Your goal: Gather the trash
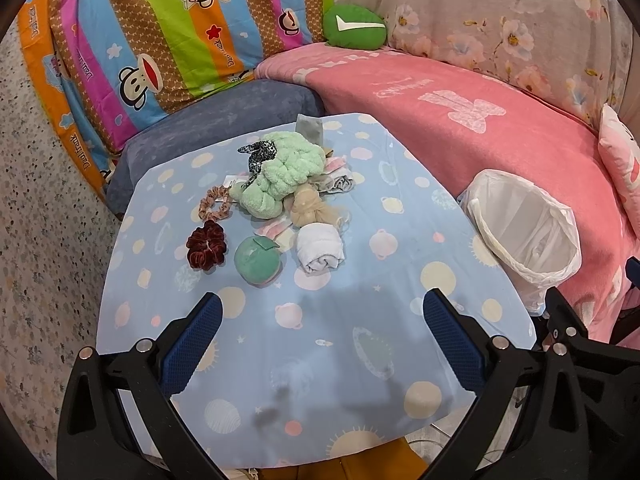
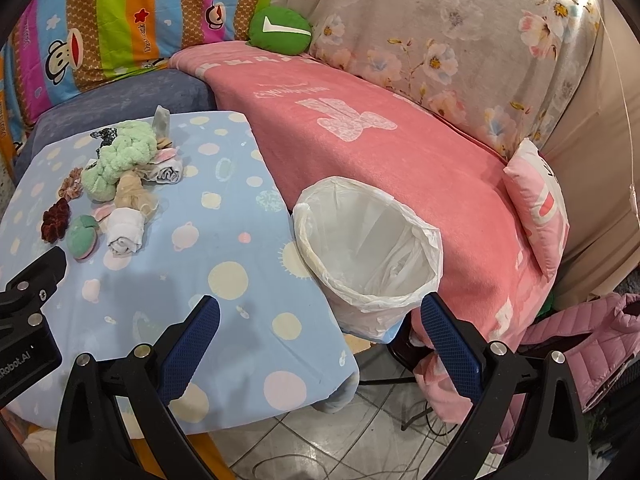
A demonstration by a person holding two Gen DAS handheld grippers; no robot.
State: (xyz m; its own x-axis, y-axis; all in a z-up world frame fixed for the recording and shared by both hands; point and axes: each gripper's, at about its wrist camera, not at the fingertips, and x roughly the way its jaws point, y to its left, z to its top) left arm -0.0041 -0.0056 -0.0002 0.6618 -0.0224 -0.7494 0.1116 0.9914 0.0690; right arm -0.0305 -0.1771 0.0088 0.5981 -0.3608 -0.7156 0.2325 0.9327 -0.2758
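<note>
Nearest the cameras, the left gripper [image 1: 322, 322] and the right gripper [image 2: 320, 326] both hung with their blue pads spread wide and nothing between them, the left over the near part of the blue spotted tablecloth [image 1: 320, 360] and the right over the table's corner beside the bin [image 2: 368, 248]. Further back on the cloth lay the clutter: a green ball [image 1: 256, 260], a white roll of cloth [image 1: 320, 252], a dark red scrunchie [image 1: 206, 246] and a fluffy green bundle [image 1: 280, 172]. The white-lined bin stood off the table's right edge against the pink blanket [image 2: 400, 160], with bright cushions [image 1: 160, 32] behind.
</note>
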